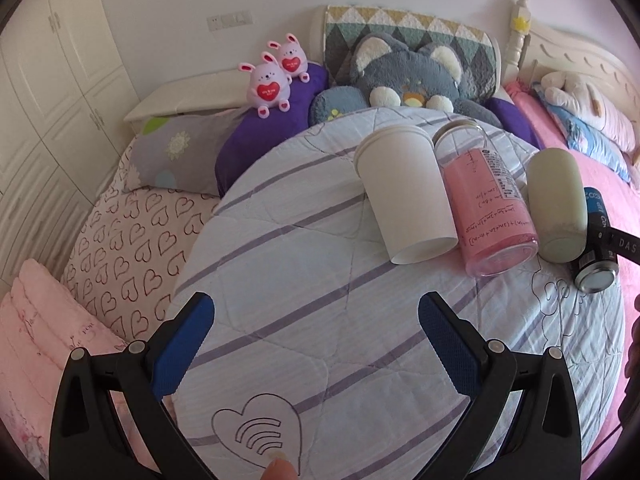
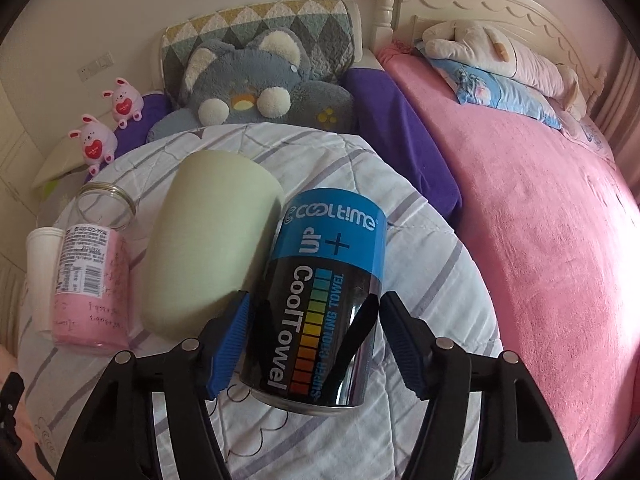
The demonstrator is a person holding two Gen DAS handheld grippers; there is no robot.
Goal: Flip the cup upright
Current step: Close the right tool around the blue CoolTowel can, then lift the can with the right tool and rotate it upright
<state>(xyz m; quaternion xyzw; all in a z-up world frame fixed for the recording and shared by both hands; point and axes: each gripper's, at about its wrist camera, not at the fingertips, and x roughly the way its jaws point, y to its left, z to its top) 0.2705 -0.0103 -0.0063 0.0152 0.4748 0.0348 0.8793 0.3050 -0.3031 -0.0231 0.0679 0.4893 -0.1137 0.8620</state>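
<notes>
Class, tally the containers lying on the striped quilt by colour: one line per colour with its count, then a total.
White: 1, the paper cup
Pink: 1, the clear jar with pink contents
Pale green: 1, the tumbler
Blue and black: 1, the CoolTowel can, between the right tongs
Total: 4
</notes>
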